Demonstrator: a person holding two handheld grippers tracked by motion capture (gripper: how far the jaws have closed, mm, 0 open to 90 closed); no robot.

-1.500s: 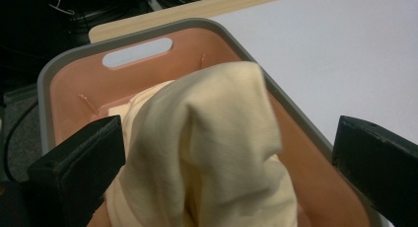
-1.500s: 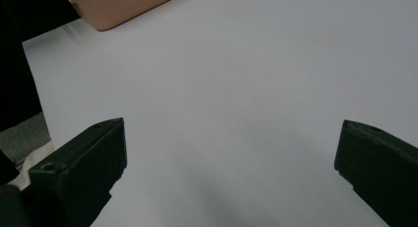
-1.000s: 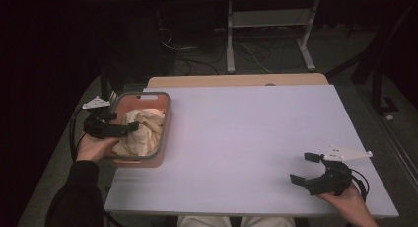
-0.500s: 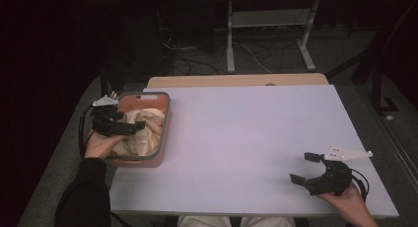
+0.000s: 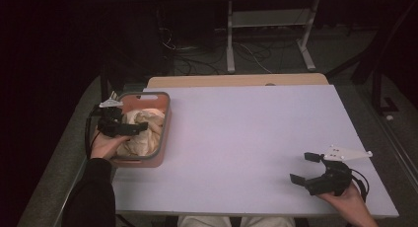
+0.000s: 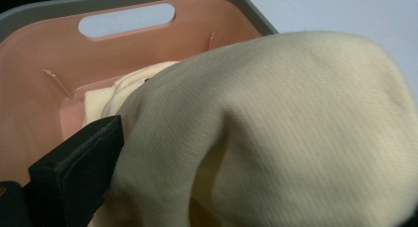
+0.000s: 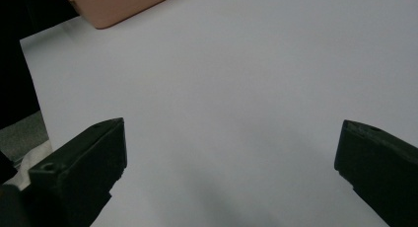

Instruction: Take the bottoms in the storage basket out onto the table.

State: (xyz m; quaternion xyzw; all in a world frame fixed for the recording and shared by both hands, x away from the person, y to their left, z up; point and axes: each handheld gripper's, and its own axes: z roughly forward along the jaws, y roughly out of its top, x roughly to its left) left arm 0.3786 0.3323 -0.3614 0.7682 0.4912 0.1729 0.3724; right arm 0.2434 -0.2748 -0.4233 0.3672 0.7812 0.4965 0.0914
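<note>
A pink basket (image 5: 164,131) with a grey rim stands at the table's left edge and holds a crumpled cream cloth (image 5: 145,135). My left gripper (image 5: 138,128) reaches into it from the left. In the left gripper view its left finger (image 6: 79,163) stands wide of the cream cloth (image 6: 276,133), which bulges between the jaws and hides the other finger. Its jaws are open around the fabric. My right gripper (image 5: 302,167) rests open near the table's front right corner, and nothing lies between its fingers (image 7: 84,158) above the bare tabletop.
The white table (image 5: 251,133) stretches between the two hands. A basket corner (image 7: 118,5) shows far off in the right gripper view. Beyond the table lie a dark floor with cables and a white frame (image 5: 268,24).
My left gripper has slid a little to the right, farther over the basket and into the cloth. The right gripper has stayed still.
</note>
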